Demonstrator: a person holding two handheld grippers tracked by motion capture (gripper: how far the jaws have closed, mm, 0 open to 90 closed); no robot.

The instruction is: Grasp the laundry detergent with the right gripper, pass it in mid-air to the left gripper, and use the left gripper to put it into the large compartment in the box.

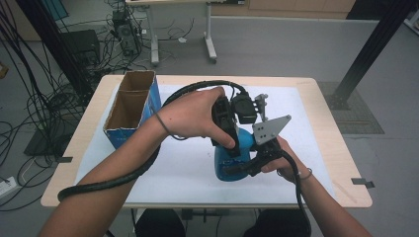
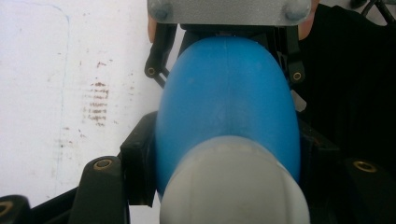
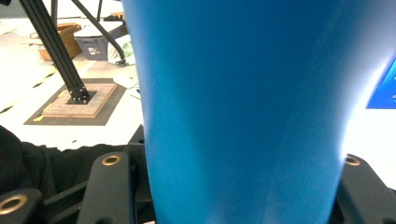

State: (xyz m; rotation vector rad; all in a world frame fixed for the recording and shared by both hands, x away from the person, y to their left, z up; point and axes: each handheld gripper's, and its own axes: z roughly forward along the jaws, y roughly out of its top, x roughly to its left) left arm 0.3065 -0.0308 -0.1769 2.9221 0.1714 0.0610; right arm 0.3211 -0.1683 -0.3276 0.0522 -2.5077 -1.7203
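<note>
Both on the blue bottle (image 1: 228, 165), centre-right of the high view, over the white mat (image 1: 188, 168). Left hand-held gripper (image 2: 224, 154) is clamped across the body just behind the white cap (image 2: 233, 186). Right hand-held gripper (image 3: 243, 186) is clamped on the blue body too; bottle looms close up in its view. Looks like a 2-handed hold, maybe cap work. Keep right steady as the anchor, do any twisting with left, don't squeeze harder since the body looks soft.

Around: open cardboard box (image 1: 129, 106) at upper left of the bench (image 1: 341, 163), well apart. Left cable (image 1: 113, 180) loops across lower left; could snag the forearm.
</note>
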